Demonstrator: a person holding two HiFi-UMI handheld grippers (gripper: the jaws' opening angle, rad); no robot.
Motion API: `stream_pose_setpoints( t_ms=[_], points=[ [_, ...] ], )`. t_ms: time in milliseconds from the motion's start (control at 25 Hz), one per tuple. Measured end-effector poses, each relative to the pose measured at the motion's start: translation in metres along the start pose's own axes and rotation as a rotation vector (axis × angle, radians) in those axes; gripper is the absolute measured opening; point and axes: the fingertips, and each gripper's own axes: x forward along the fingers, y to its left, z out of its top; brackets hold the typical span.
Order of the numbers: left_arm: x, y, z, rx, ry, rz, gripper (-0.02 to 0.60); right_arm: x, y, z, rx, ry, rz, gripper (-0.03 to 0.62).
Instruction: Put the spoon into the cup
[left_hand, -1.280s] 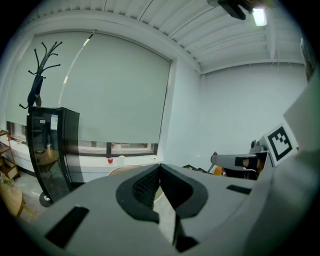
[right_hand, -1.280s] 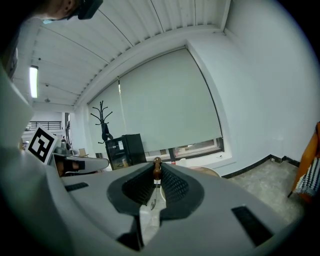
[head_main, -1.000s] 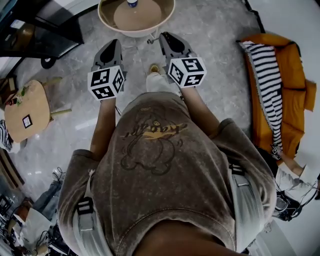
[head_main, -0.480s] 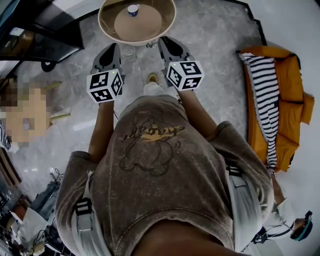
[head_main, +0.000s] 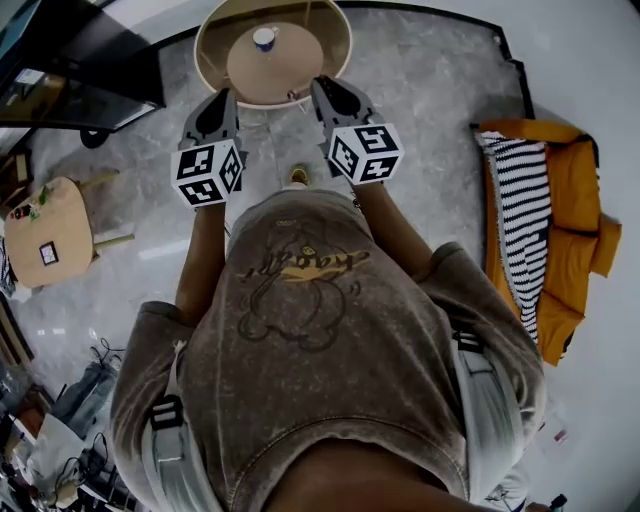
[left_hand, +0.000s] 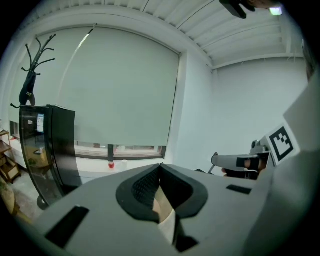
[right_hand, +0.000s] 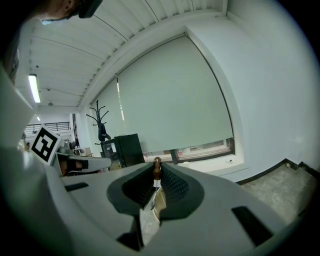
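Observation:
A white cup (head_main: 264, 38) with a blue rim stands on a round wooden table (head_main: 298, 88) at the top of the head view. My right gripper (head_main: 319, 84) reaches to the table's near rim and is shut on the spoon (right_hand: 157, 168). The spoon's brown knobbed end pokes up between the jaw tips in the right gripper view (right_hand: 157, 172). My left gripper (head_main: 227, 95) is level with it on the left. Its jaws meet at the tip (left_hand: 160, 166) with nothing between them. The cup is hidden in both gripper views.
An orange sofa (head_main: 575, 230) with a striped cloth (head_main: 525, 200) lies on the floor at right. A small wooden side table (head_main: 50, 225) stands at left, a black cabinet (head_main: 80, 70) at the upper left. A coat rack (left_hand: 31, 70) stands by the blinded window.
The person has walked forward. The round table and cup have come nearer, and both grippers now reach its near rim. The sofa has slid back in the view.

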Motion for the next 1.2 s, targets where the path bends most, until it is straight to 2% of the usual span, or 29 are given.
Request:
stream_pose_setpoints(
  t_ms=[280, 560, 1200],
  points=[
    [0.031, 0.006, 0.007, -0.007, -0.001, 0.043, 0.017, 0.026, -0.025, 0.007, -0.001, 0.018, 0.044, 0.055],
    [0.047, 0.025, 0.011, -0.005, 0.001, 0.068, 0.017, 0.052, -0.032, 0.01, 0.005, 0.025, 0.062, 0.055],
    [0.117, 0.063, 0.031, 0.01, -0.006, 0.014, 0.017, 0.125, -0.059, 0.026, 0.01, 0.017, 0.025, 0.055]
  ],
)
